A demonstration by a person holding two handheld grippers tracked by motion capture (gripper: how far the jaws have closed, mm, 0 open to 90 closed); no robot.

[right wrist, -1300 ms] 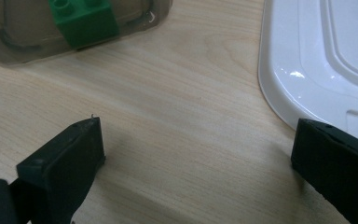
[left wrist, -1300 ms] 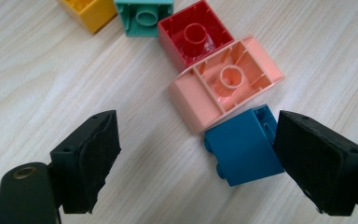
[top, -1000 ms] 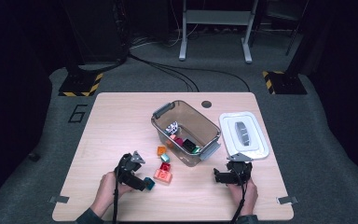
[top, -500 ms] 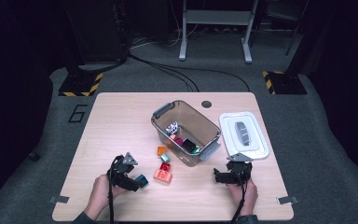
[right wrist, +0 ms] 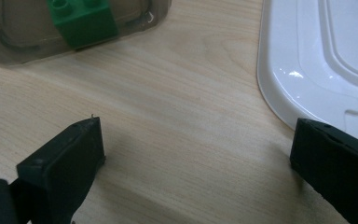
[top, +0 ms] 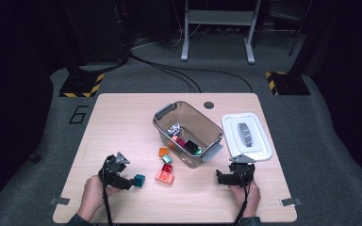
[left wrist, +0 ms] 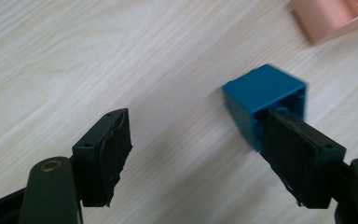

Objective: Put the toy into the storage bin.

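The left gripper (left wrist: 193, 154), jaws spread and just closing, has one pad touching the teal block (left wrist: 261, 95) near the bin (top: 187, 133), likely to lift it in.

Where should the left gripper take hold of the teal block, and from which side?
Across two opposite flat walls of the teal block, coming in low along the table. It lies tipped, hollow side toward the left gripper, whose one pad sits at that opening, the other well clear; centre it first.

bare tabletop (top: 122, 127) lies open left of the bin (top: 188, 134); loose blocks (top: 165, 172) crowd its near side.
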